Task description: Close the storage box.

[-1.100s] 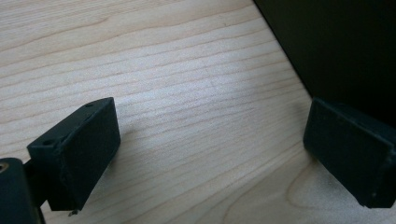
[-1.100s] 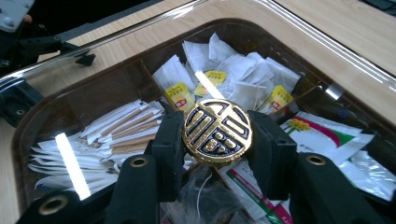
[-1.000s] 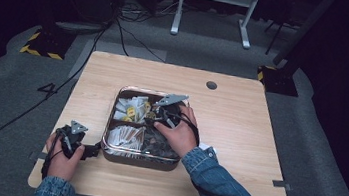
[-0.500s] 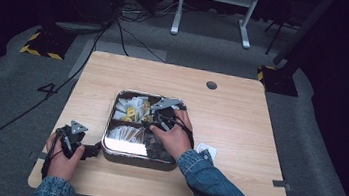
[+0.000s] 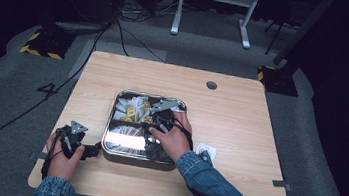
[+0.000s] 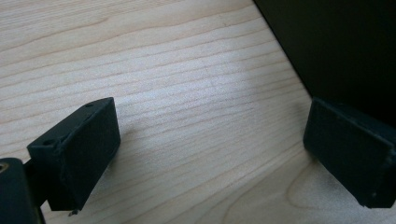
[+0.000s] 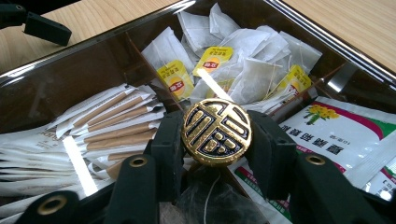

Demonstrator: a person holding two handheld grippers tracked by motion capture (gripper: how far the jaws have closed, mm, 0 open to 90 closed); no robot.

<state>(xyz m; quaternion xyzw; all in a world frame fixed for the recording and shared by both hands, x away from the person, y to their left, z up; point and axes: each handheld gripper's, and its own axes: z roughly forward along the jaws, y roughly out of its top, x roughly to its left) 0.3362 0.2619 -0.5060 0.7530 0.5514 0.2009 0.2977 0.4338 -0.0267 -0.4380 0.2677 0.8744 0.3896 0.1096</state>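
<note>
The right gripper (image 7: 215, 140) is clamped on a round gold disc (image 7: 216, 132) embossed with a Chinese character, held over the metal tray (image 5: 109, 120). Under it lie yellow-tagged tea bags (image 7: 243, 70), paper sticks (image 7: 112, 121) and flower-printed sachets (image 7: 341, 126). Left of the tray, the left gripper (image 6: 210, 154) rests spread apart on the pale wooden table (image 5: 240, 121); beyond it, grey carpet (image 5: 8, 82).

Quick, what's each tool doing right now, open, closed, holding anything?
Left tool: open, nothing between its jaws, over the bare table.
Right tool: closed on a round gold-and-black disc, above the compartment tray.
</note>
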